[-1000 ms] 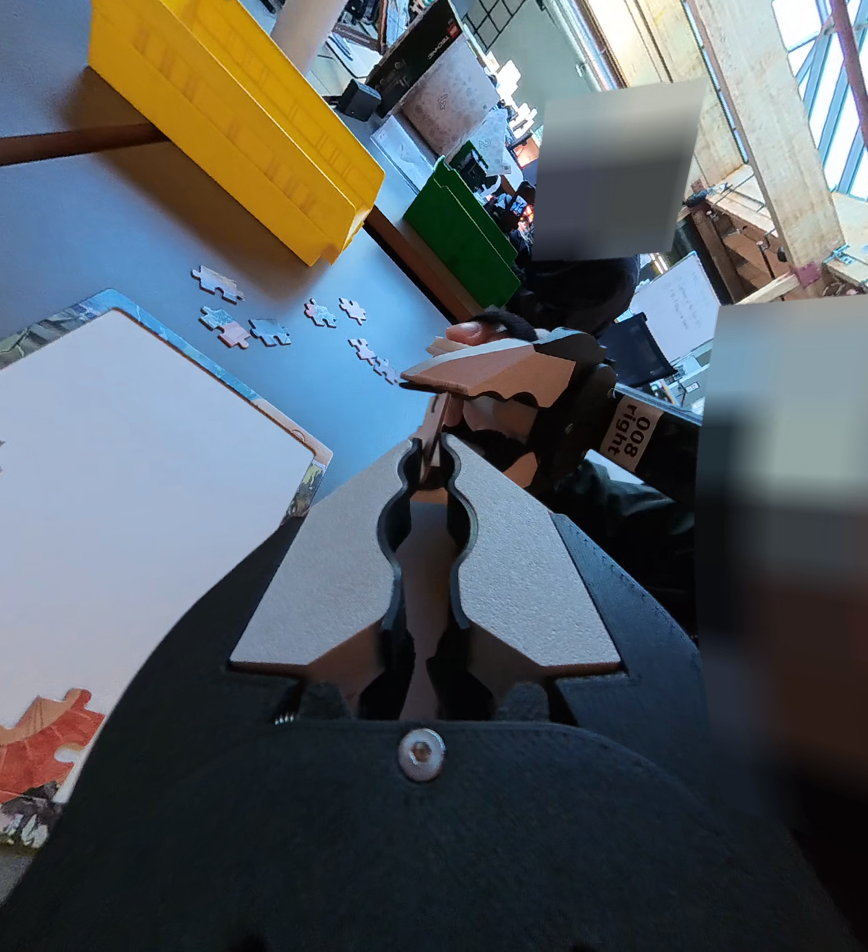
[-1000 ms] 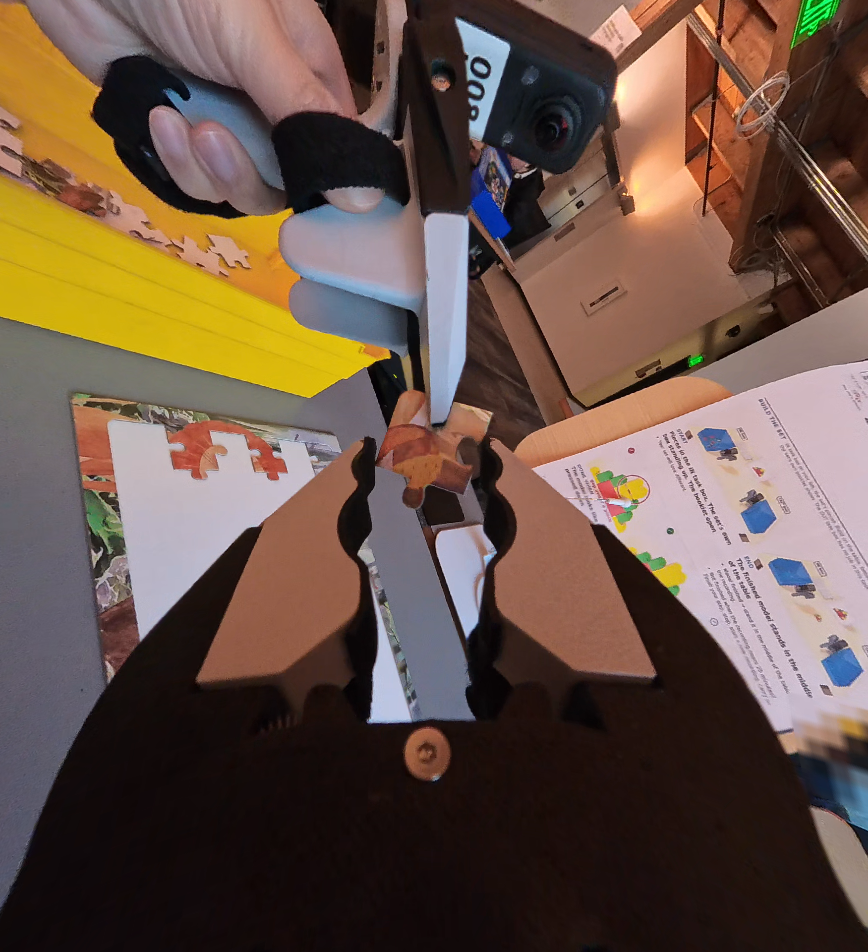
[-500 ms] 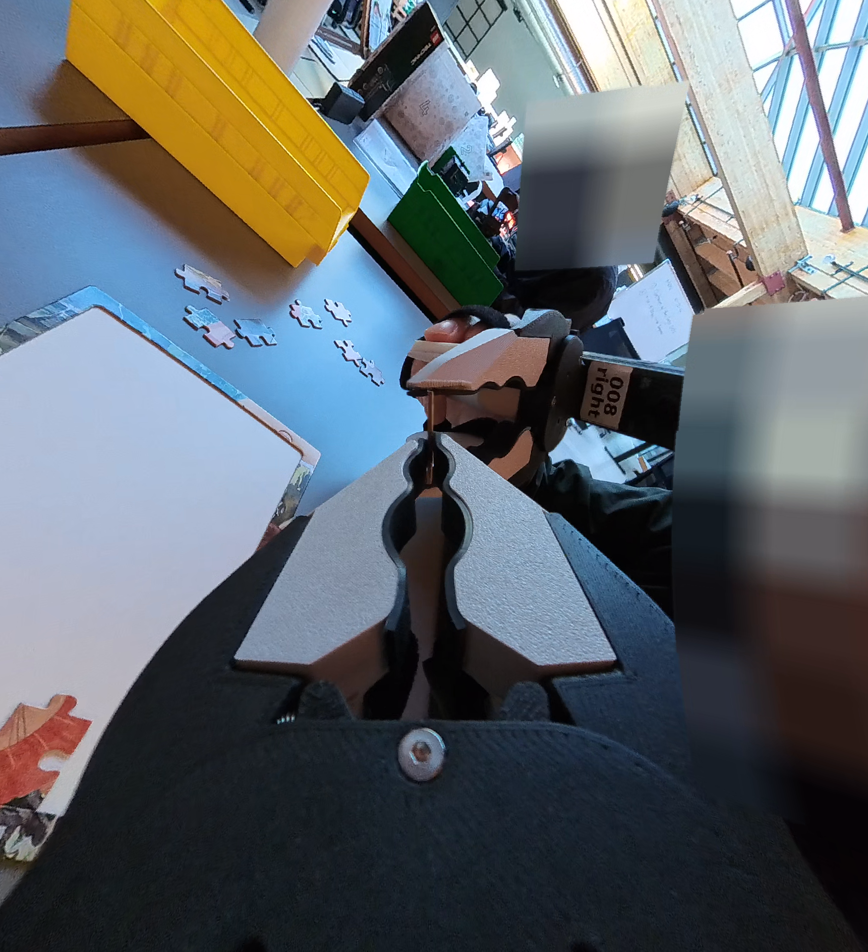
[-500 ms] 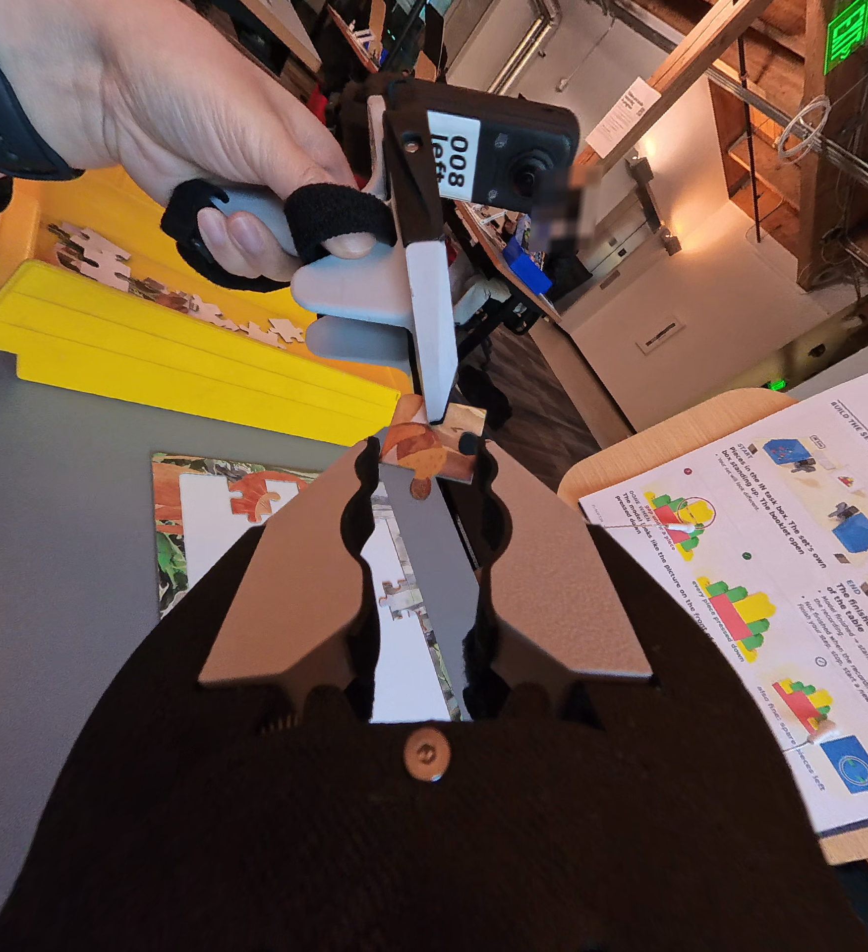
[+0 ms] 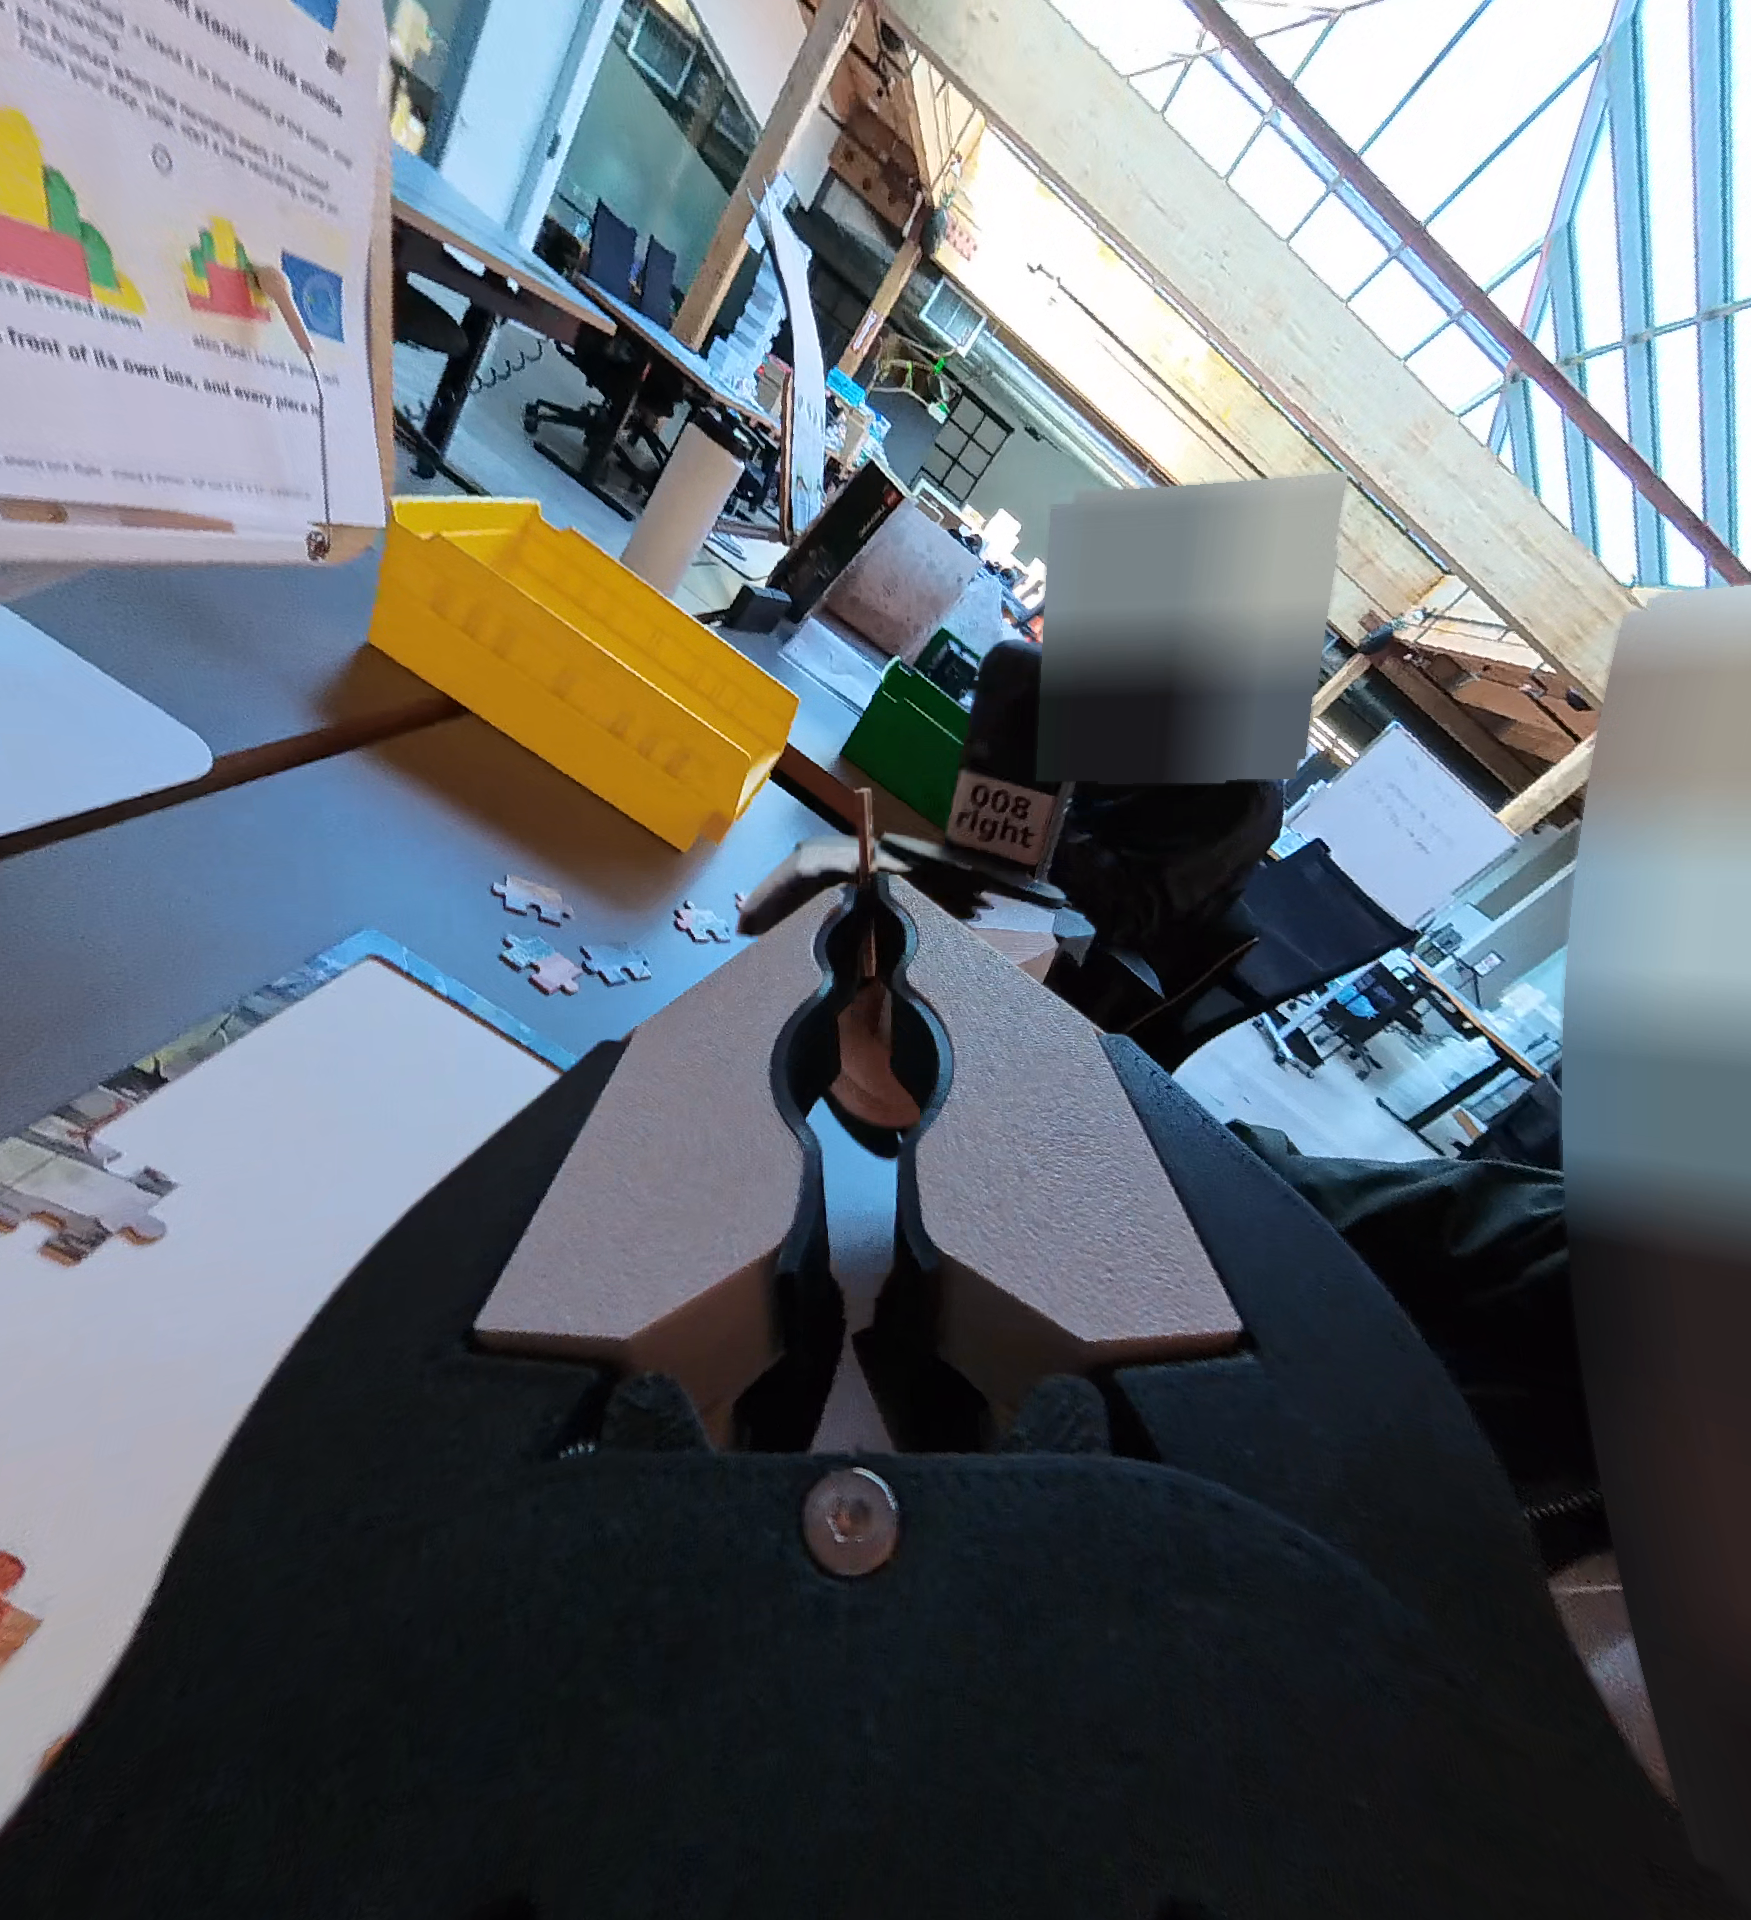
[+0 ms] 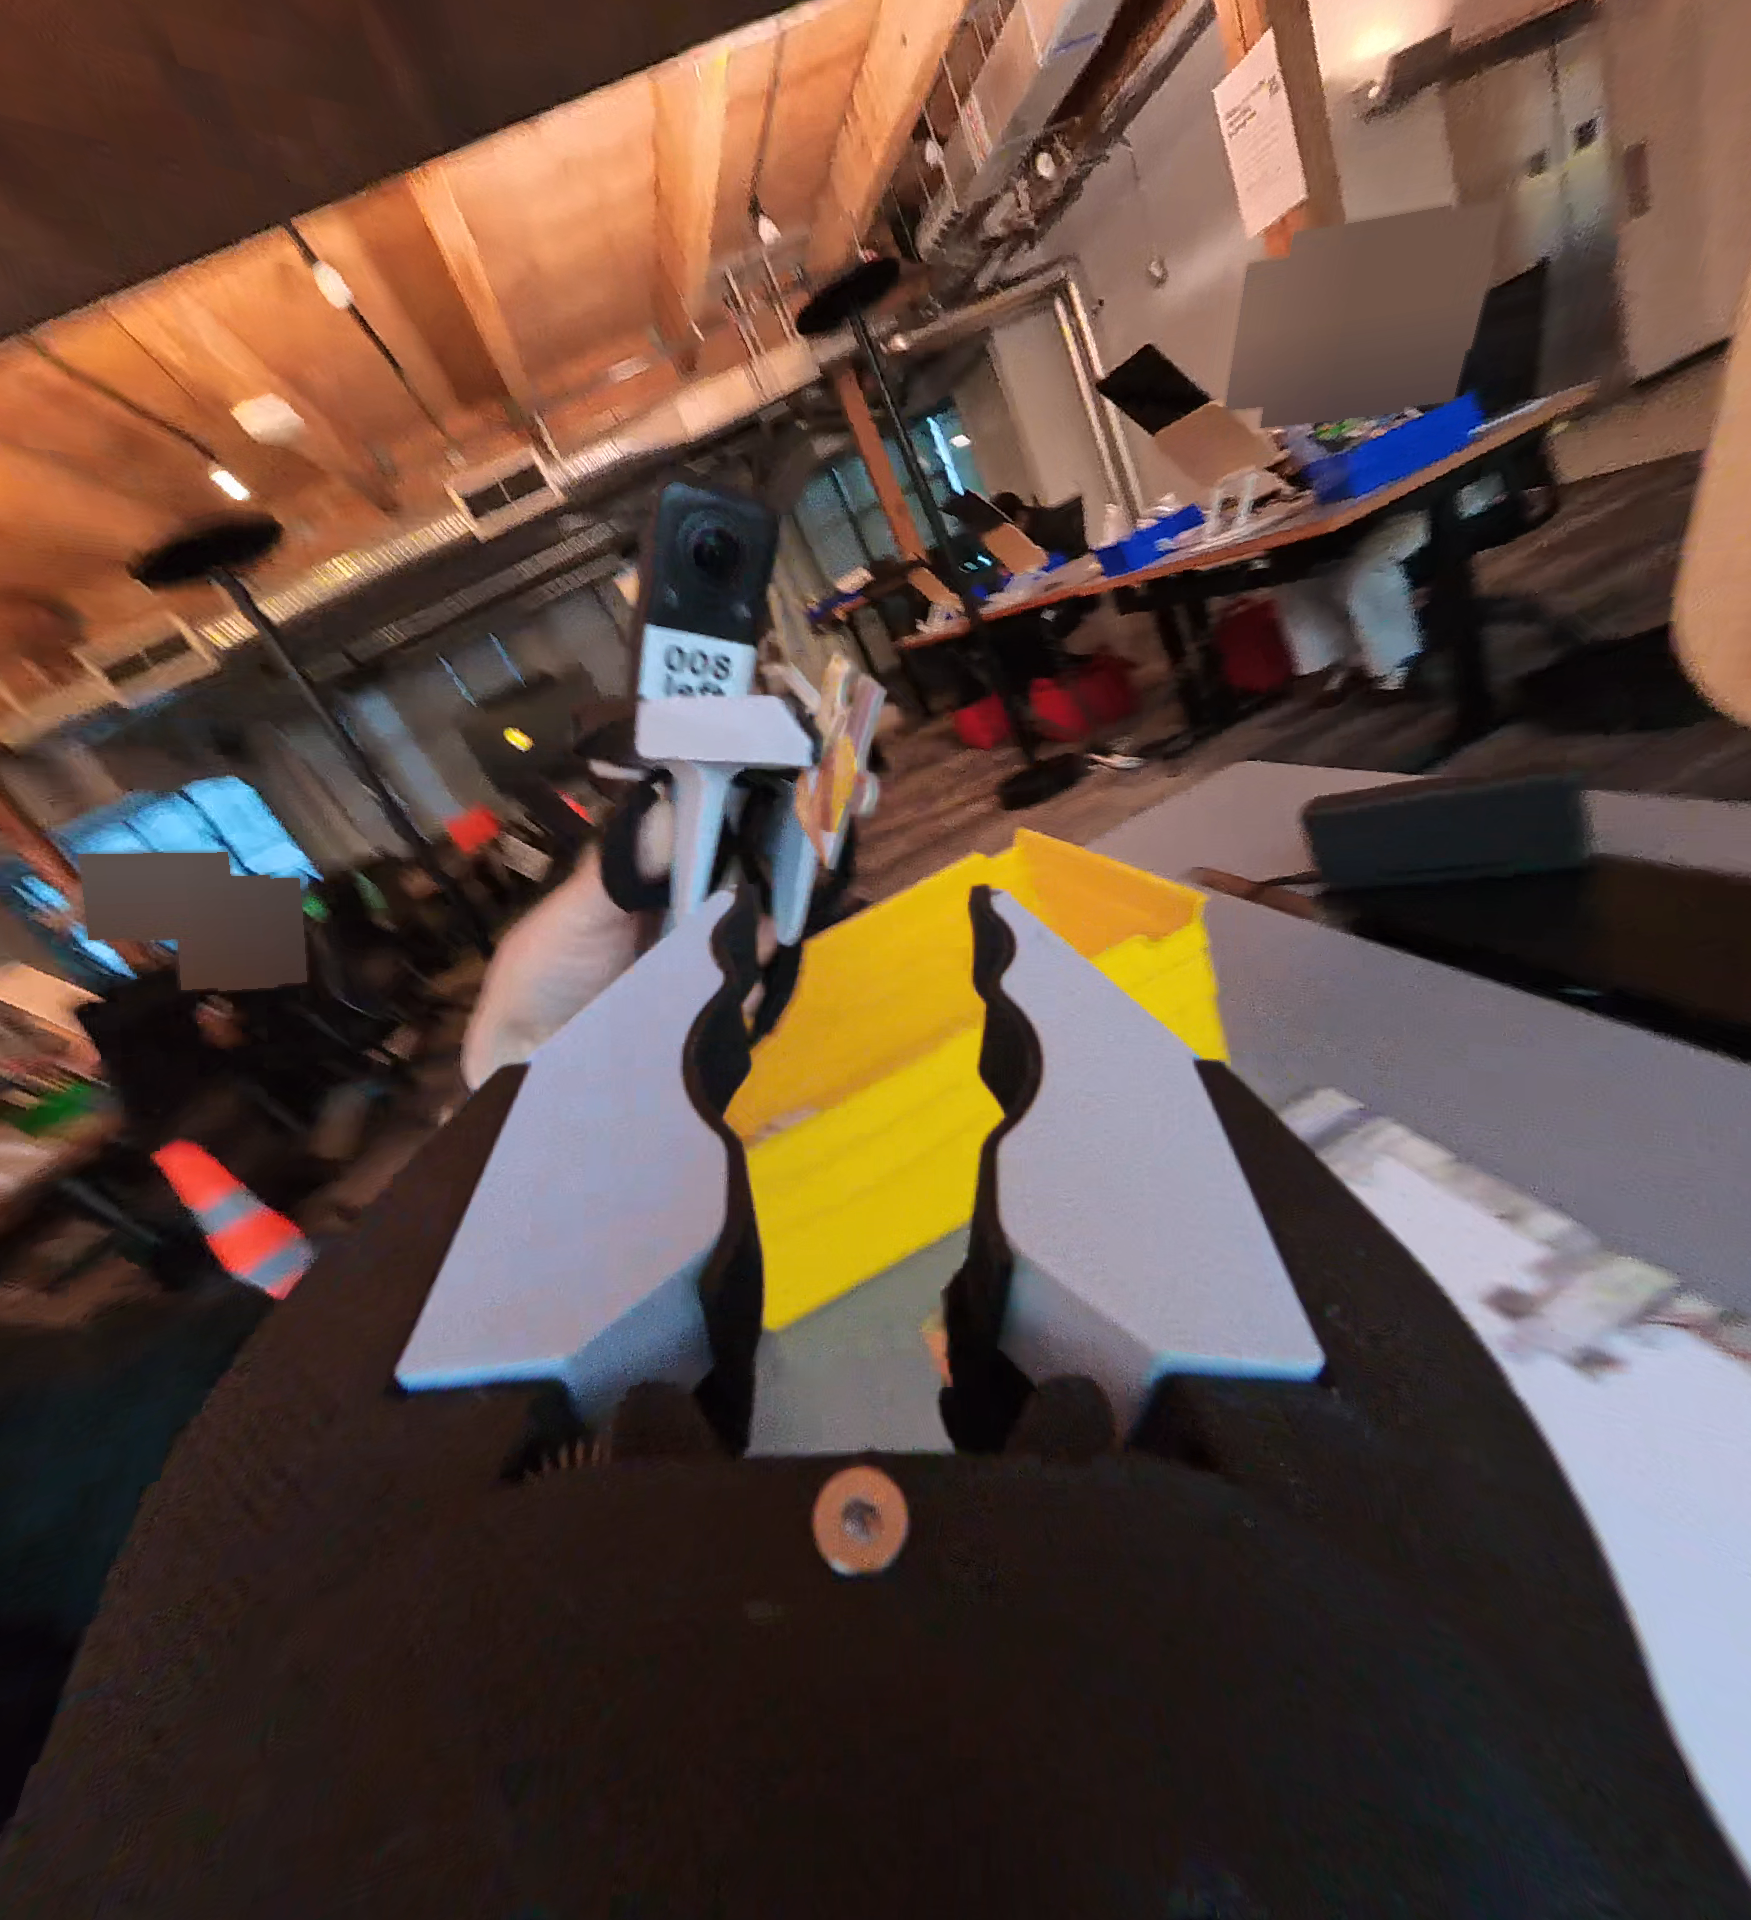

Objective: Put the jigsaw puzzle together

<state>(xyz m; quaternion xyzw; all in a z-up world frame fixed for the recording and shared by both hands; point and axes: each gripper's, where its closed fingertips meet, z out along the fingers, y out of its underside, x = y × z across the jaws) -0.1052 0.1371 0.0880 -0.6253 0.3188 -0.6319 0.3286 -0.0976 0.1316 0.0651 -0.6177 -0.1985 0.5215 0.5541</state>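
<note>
The left gripper (image 5: 866, 914) is clenched on a jigsaw piece (image 5: 863, 852), seen edge-on as a thin sliver held up in the air, clear of the grey table (image 5: 227, 873). The right gripper (image 6: 855, 925) stands released, its jaws apart with nothing between them.

The piece looks like flat, light, stiff cardboard, likely to bend or slip if pinched by a tab, so its flat faces are the place to grip.

The puzzle tray (image 5: 227, 1247), pale and smooth inside a printed border, lies near the table's front edge, with loose pieces (image 5: 559, 956) between it and a ribbed yellow plastic bin (image 5: 580, 665).
</note>
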